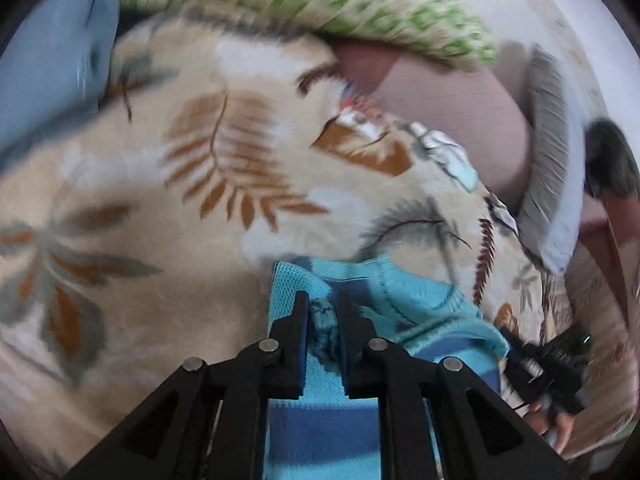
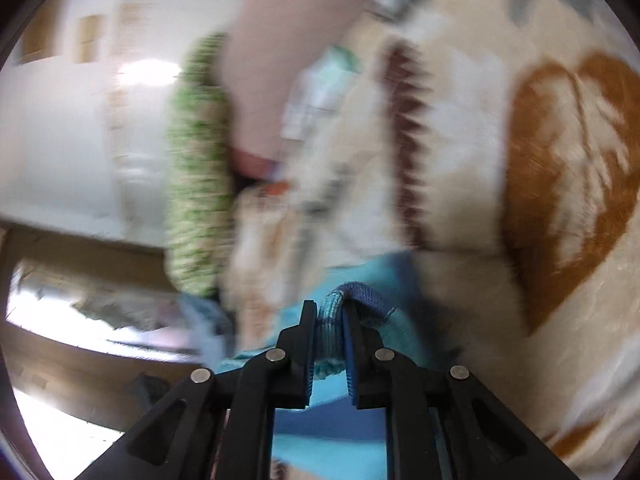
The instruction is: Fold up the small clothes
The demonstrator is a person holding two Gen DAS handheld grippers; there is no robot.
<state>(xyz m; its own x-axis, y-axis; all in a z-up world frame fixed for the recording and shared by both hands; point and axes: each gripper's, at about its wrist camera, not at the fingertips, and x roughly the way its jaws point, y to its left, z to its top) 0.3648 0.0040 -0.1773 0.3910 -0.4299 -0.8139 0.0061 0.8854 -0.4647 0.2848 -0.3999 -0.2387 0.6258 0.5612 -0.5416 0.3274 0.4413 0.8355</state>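
A small knitted garment (image 1: 404, 300) in turquoise with dark blue stripes hangs over a cream blanket printed with brown and grey leaves (image 1: 160, 208). My left gripper (image 1: 323, 304) is shut on a bunched edge of it. In the right wrist view the same garment (image 2: 372, 280) shows a ribbed turquoise hem with a blue band pinched in my right gripper (image 2: 330, 314), which is shut on it. The other gripper and the hand holding it (image 1: 556, 364) appear at the lower right of the left wrist view. Both pictures are blurred by motion.
A green and white patterned cloth (image 1: 360, 4) lies at the far edge of the blanket, beside a pink pillow (image 1: 448, 120). A light blue cushion (image 1: 52, 60) sits at the upper left. In the right wrist view, white furniture (image 2: 80, 140) and wooden floor (image 2: 80, 360) lie left.
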